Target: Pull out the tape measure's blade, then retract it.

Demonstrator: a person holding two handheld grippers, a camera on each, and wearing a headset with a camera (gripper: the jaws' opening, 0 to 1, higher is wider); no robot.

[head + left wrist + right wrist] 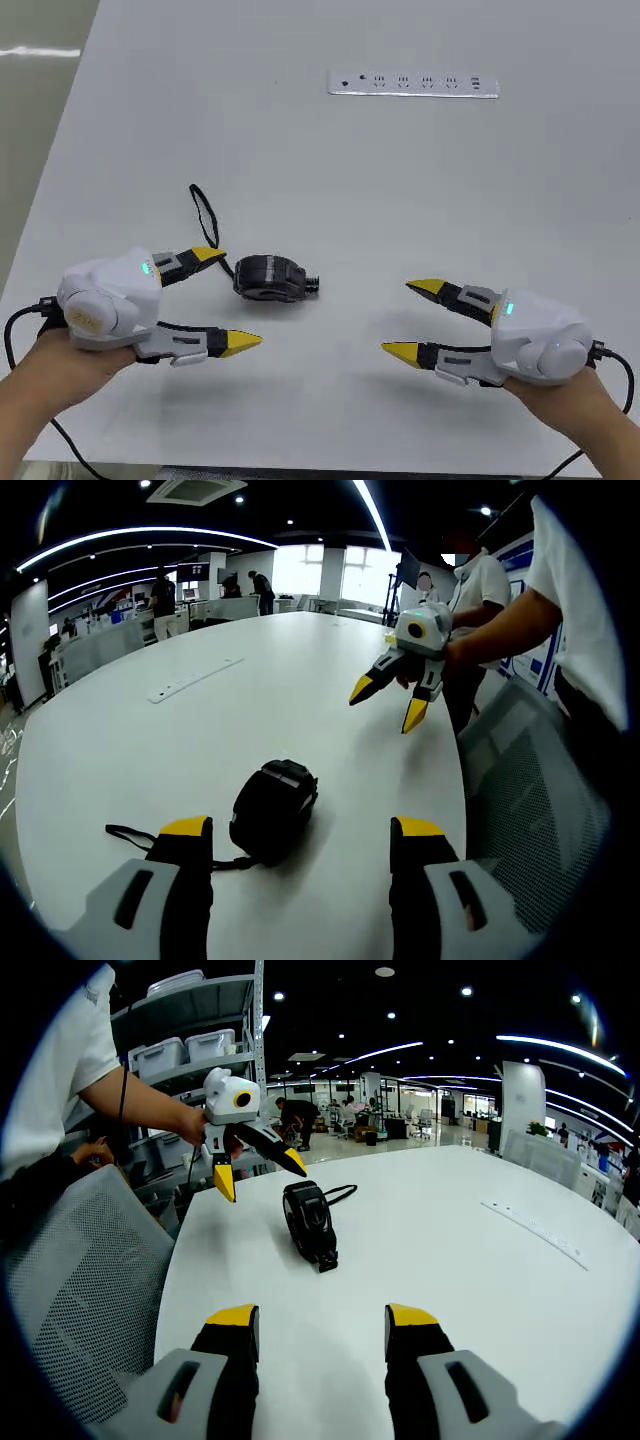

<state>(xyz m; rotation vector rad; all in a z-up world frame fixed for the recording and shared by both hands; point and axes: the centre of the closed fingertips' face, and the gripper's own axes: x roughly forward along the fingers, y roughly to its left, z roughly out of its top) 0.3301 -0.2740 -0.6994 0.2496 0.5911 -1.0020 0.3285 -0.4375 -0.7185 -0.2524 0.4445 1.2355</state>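
Observation:
A black tape measure (270,278) lies on the white table (420,180), its blade tip pointing right and a black wrist strap (205,215) looping away behind it. My left gripper (225,298) stands open just left of it, yellow fingertips straddling its near end without touching. In the left gripper view the tape measure (273,808) sits between and slightly ahead of the jaws, left gripper (300,830) open. My right gripper (415,318) is open, well to the right of the tape measure, holding nothing. The right gripper view has the tape measure (309,1222) ahead of my right gripper (322,1318).
A white power strip (412,84) lies at the far side of the table. The table's near edge (300,466) runs just below both hands. A mesh chair (70,1280) stands beside the table, with shelving and an office behind.

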